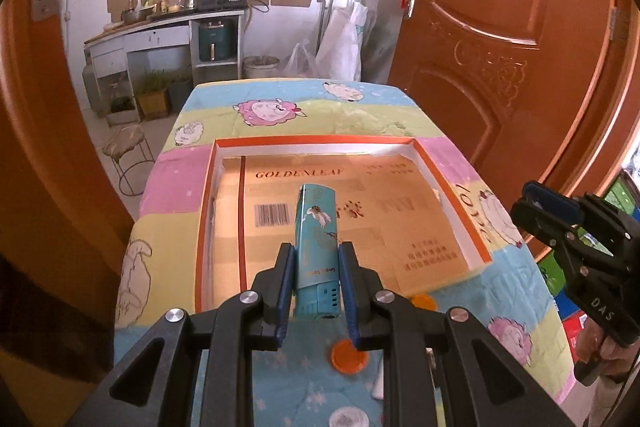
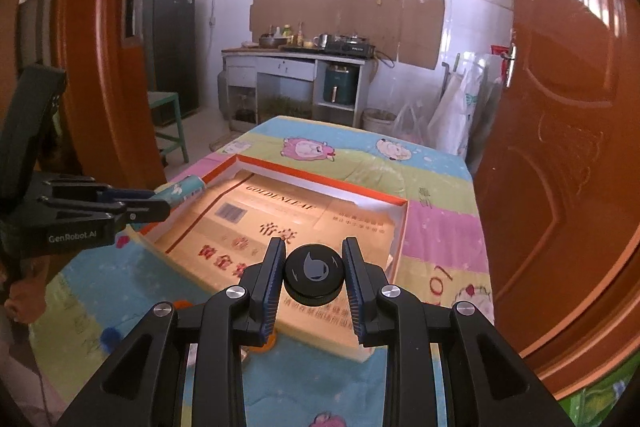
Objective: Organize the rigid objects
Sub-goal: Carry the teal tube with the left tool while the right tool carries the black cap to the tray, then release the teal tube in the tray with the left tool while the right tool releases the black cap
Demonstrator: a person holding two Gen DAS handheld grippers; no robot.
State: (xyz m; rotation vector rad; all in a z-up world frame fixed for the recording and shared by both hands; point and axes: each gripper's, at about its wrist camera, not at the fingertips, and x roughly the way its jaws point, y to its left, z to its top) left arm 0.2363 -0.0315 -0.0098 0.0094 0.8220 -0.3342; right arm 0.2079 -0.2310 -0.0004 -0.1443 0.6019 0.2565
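Observation:
My left gripper (image 1: pixel 316 259) is shut on a teal lighter (image 1: pixel 317 227) with a bird print, held over the near edge of a shallow orange-rimmed box (image 1: pixel 320 143). In the right wrist view the same lighter (image 2: pixel 182 189) pokes out of the left gripper (image 2: pixel 160 203) at the box's left rim (image 2: pixel 320 179). My right gripper (image 2: pixel 313 271) is shut on a round black cap (image 2: pixel 313 274) with a grey drop mark, above the box's near corner. The right gripper (image 1: pixel 536 199) also shows at the right in the left wrist view. The box floor is tan printed cardboard.
The box lies on a table with a pastel sheep-print cloth (image 1: pixel 280 111). Orange discs (image 1: pixel 349 357) lie on the cloth near the box's front edge. An orange-brown door (image 1: pixel 520 47) stands close on the right. A kitchen counter (image 2: pixel 296 55) and stool (image 1: pixel 128 147) are beyond.

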